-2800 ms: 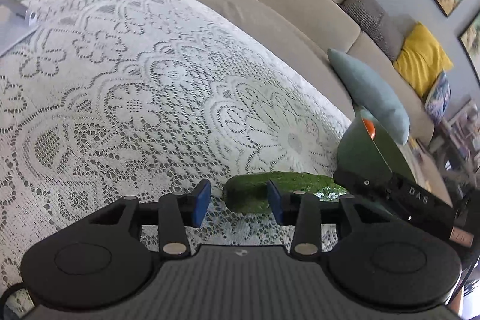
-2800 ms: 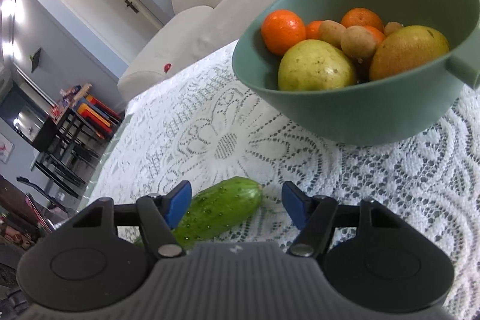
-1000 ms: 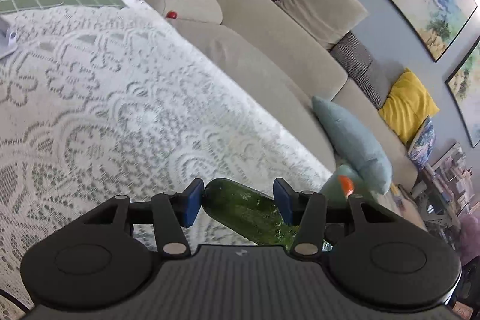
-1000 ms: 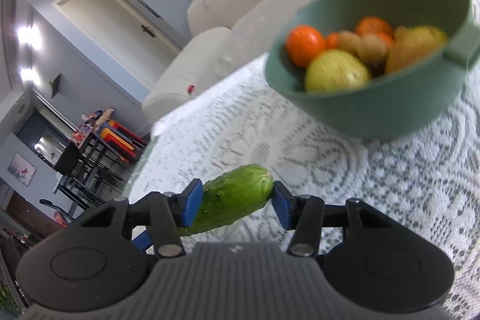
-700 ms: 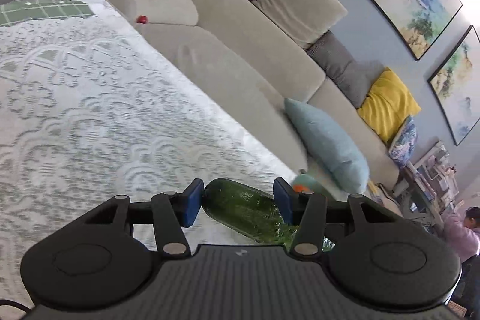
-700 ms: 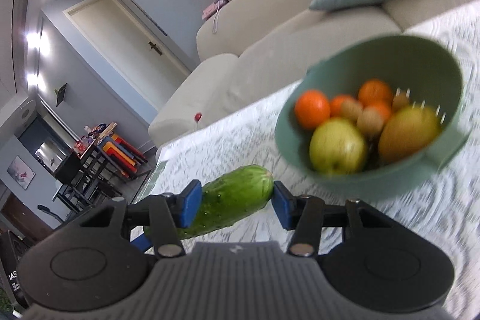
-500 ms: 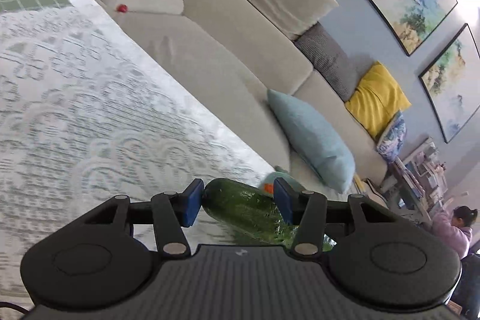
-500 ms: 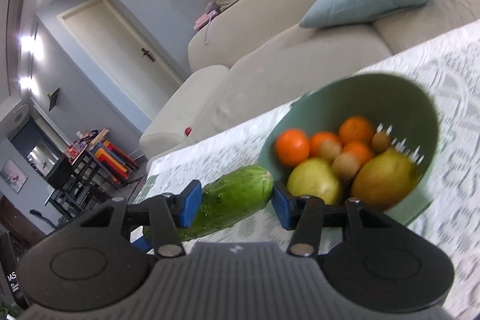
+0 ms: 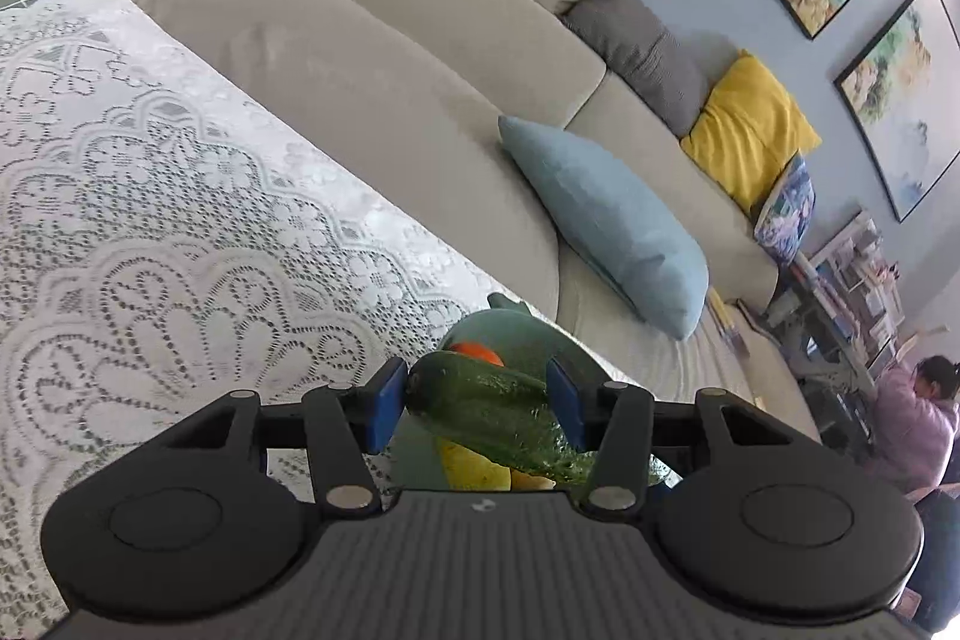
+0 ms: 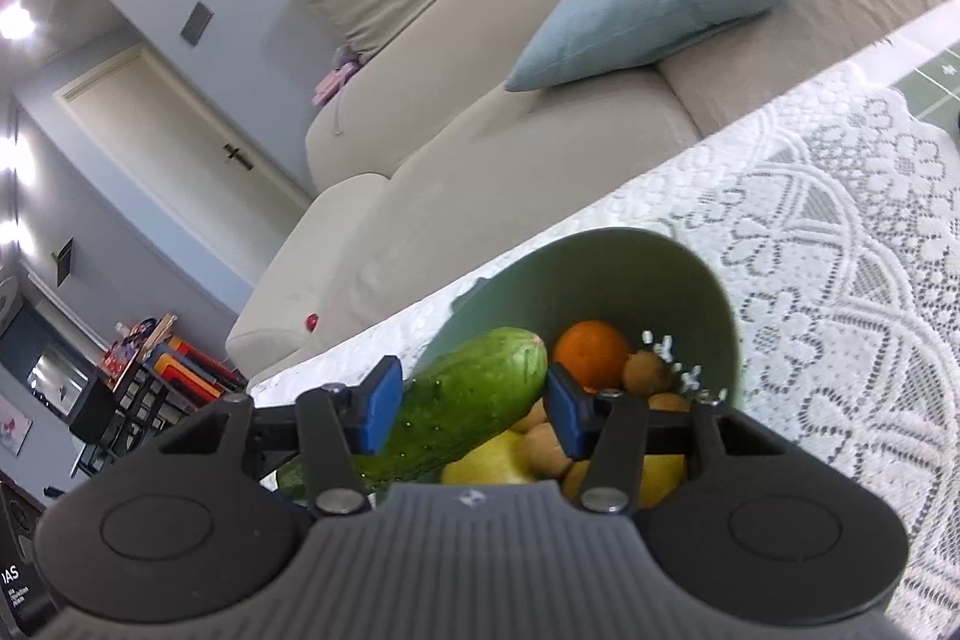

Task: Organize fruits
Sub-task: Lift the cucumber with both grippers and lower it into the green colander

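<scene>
One green cucumber (image 9: 492, 421) is gripped at both ends. My left gripper (image 9: 477, 409) is shut on one end, and my right gripper (image 10: 468, 403) is shut on the other end of the cucumber (image 10: 462, 412). It hangs in the air just above the near rim of a green bowl (image 10: 702, 292). The bowl holds an orange (image 10: 591, 349), small brown fruits (image 10: 645, 373) and yellow-green fruits (image 10: 486, 466). In the left wrist view the bowl (image 9: 522, 328) peeks out behind the cucumber, with an orange (image 9: 477, 352) inside.
A white lace cloth (image 9: 150, 220) covers the table (image 10: 840, 244). Behind its far edge runs a beige sofa (image 9: 390, 58) with a light blue cushion (image 9: 606, 226). A person (image 9: 918, 430) sits far off at the right.
Both grippers carried the cucumber up and toward the bowl. The bowl, earlier well ahead of the fingers, now lies right under and behind the cucumber.
</scene>
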